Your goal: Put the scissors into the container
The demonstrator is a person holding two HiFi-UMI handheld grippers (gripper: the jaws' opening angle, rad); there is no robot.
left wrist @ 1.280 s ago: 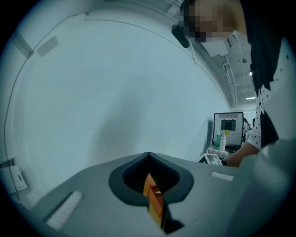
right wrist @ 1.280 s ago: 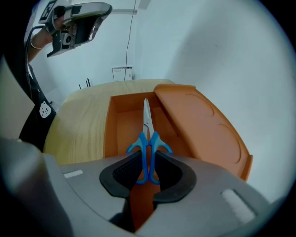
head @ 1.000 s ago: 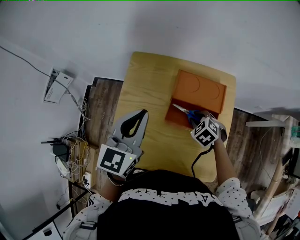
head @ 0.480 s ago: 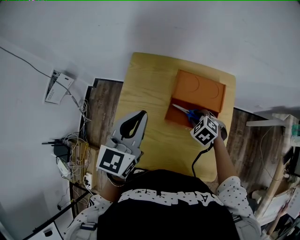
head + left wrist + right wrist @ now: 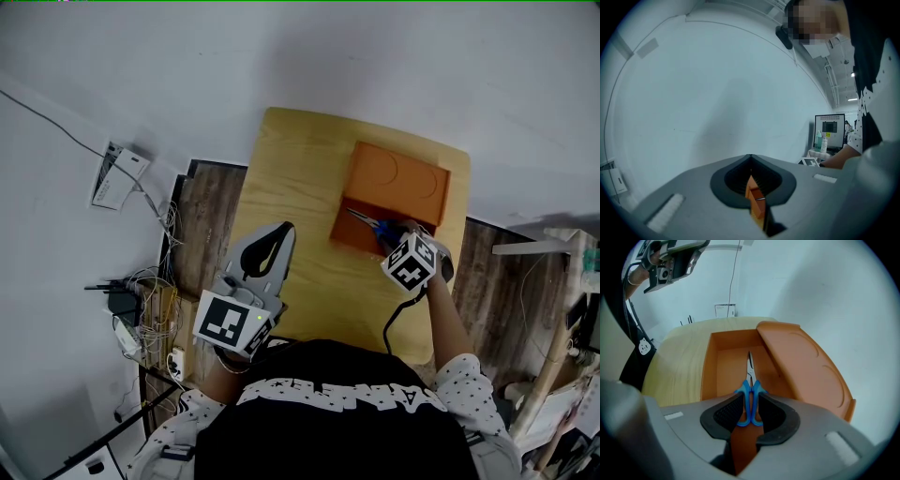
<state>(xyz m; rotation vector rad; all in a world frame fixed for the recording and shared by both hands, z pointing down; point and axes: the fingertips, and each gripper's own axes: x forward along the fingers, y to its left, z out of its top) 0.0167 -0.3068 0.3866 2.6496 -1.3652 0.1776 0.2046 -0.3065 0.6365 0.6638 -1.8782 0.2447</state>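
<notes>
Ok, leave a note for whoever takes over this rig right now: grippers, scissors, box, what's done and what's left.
Left gripper: shut, empty, near the left edge of the table.
Right gripper: shut on the scissors by their blue handles, blades pointing into the open orange box.
Done: scissors picked up and brought to the box.
Left: lower them in, open the jaws, draw back.

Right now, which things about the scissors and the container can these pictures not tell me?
1. Whether the scissors tips touch the container floor: the right gripper view looks along the blades, and the head view shows them too small.
2. The container's near side: the right gripper hides it in its own view.
3. The table: the left gripper view faces only the wall.
</notes>
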